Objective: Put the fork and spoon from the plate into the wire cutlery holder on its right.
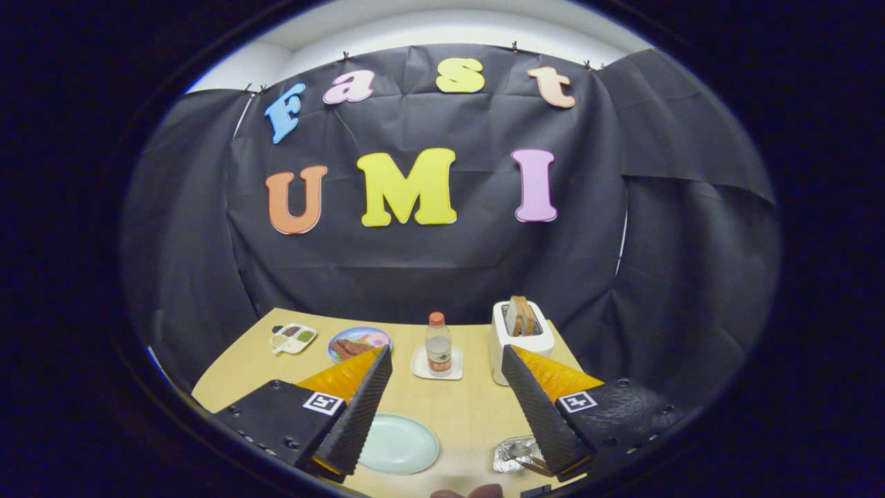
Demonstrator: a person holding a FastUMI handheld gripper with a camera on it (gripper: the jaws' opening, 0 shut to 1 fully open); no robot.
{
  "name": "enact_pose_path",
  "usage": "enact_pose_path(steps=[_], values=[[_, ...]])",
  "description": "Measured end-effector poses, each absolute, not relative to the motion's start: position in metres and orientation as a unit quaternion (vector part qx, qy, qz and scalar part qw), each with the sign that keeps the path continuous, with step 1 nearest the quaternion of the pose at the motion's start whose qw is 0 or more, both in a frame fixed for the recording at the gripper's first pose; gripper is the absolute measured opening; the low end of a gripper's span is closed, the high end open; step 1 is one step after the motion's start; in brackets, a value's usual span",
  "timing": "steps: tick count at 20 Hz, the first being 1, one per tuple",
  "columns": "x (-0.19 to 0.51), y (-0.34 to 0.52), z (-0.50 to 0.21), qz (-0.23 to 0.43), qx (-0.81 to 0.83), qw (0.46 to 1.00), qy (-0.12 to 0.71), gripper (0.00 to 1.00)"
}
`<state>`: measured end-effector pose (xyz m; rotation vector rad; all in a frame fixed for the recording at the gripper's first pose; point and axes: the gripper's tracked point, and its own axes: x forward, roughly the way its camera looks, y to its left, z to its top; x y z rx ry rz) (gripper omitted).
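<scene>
A pale green plate (399, 444) lies on the wooden table between my fingers, close in, and its visible surface looks bare. To its right sits a shiny wire cutlery holder (513, 456), partly hidden behind my right finger (543, 408). Metal cutlery lies in the holder; I can make out a spoon-like bowl (519, 451). My gripper (446, 354) hangs above the table, open wide, with nothing between its fingers.
Beyond the fingers stand a clear bottle with a red cap (438, 346) on a white coaster, a white toaster (520, 339) with bread in it, a blue plate of food (356, 342) and a small white sauce tray (294, 337). Black cloth walls close the table in.
</scene>
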<state>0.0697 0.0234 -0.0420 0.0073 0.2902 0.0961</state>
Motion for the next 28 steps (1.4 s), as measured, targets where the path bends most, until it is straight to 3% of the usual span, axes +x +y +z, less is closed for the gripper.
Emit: enact_pose_path(steps=[11,28], values=[[0.014,0.006,0.03,-0.005,0.032,0.999,0.016,0.96],[-0.026,0.009,0.02,-0.009,0.026,1.0,0.004,0.96]])
